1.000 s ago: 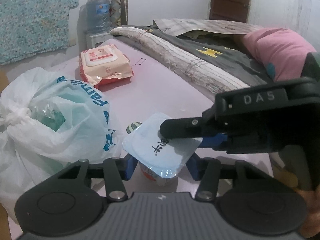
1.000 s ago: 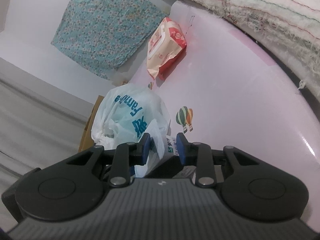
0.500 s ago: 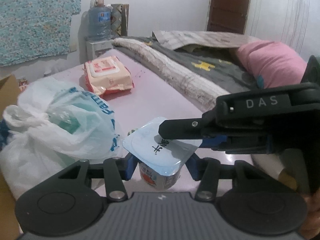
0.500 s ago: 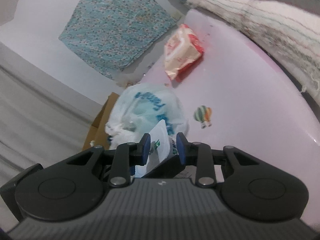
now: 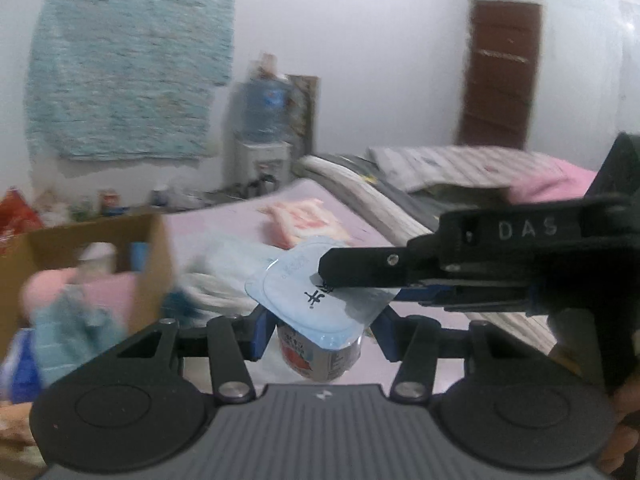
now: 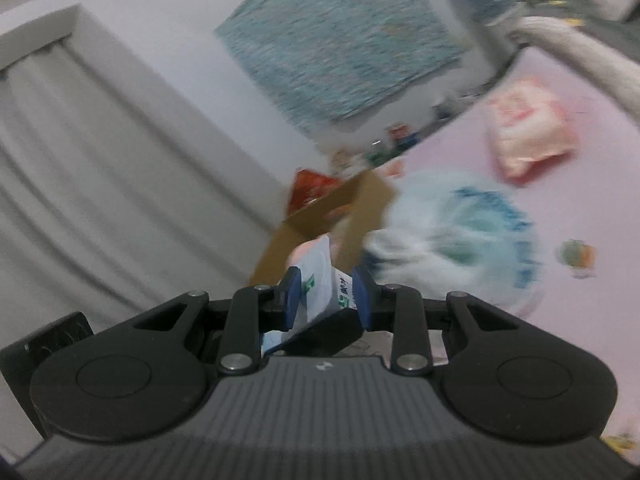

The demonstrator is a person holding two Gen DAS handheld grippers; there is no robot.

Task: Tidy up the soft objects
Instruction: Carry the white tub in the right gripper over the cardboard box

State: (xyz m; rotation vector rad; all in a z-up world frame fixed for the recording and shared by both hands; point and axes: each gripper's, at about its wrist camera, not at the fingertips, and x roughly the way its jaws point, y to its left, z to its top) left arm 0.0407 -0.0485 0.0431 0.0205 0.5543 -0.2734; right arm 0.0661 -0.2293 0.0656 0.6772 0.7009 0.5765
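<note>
A small yogurt cup (image 5: pixel 316 356) with a pale blue foil lid (image 5: pixel 296 292) hangs in the air between both grippers. My left gripper (image 5: pixel 320 332) is shut on the cup's body, one blue pad on each side. My right gripper (image 5: pixel 330 280) comes in from the right and is shut on the edge of the lid. In the right wrist view the same cup (image 6: pixel 320 276) sits tilted between the blue pads of the right gripper (image 6: pixel 325 294). Both views are blurred.
An open cardboard box (image 5: pixel 80 248) holding pink and teal soft things stands at the left, also in the right wrist view (image 6: pixel 352 208). A tied plastic bag (image 6: pixel 460 232) and a pack of wipes (image 6: pixel 528 136) lie on the pink surface (image 6: pixel 580 208). Folded bedding (image 5: pixel 400 192) lies to the right.
Both grippers have risen together with the cup, away from the pink surface. The cardboard box has come into view at the left. Neither grip has changed.
</note>
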